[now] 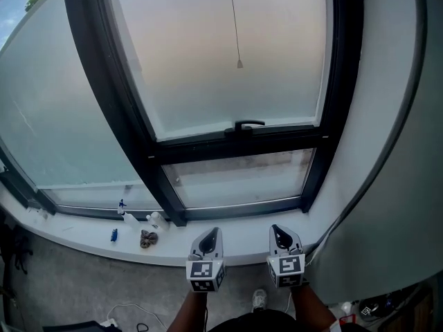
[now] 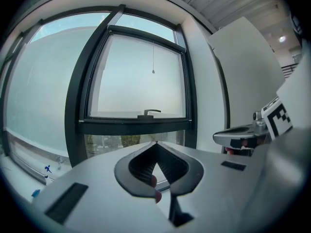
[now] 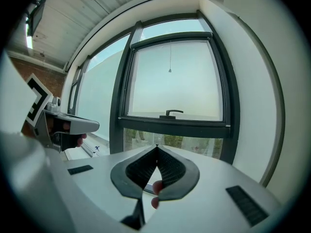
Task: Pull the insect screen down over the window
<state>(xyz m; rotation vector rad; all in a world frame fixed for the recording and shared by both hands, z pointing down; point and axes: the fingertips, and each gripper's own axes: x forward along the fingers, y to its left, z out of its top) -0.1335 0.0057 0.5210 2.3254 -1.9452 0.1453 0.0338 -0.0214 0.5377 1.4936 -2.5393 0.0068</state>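
A black-framed window (image 1: 235,144) fills the head view, with a thin pull cord ending in a small weight (image 1: 239,63) hanging in front of its upper pane. A black handle (image 1: 248,124) sits on the crossbar below. The screen itself does not show. Both grippers are held low in front of the sill, well below the cord. My left gripper (image 1: 212,232) is shut and empty, and so is my right gripper (image 1: 277,229). The left gripper view shows shut jaws (image 2: 156,142) pointing at the window, cord weight (image 2: 153,72) above. The right gripper view shows the same (image 3: 156,146), cord weight (image 3: 169,71).
On the white sill (image 1: 242,237) at the left stand small bottles (image 1: 156,220), a crumpled rag (image 1: 148,238) and blue bits (image 1: 114,235). A white wall panel (image 1: 387,151) rises at the right. A cable (image 1: 128,313) and a shoe (image 1: 259,299) lie on the floor.
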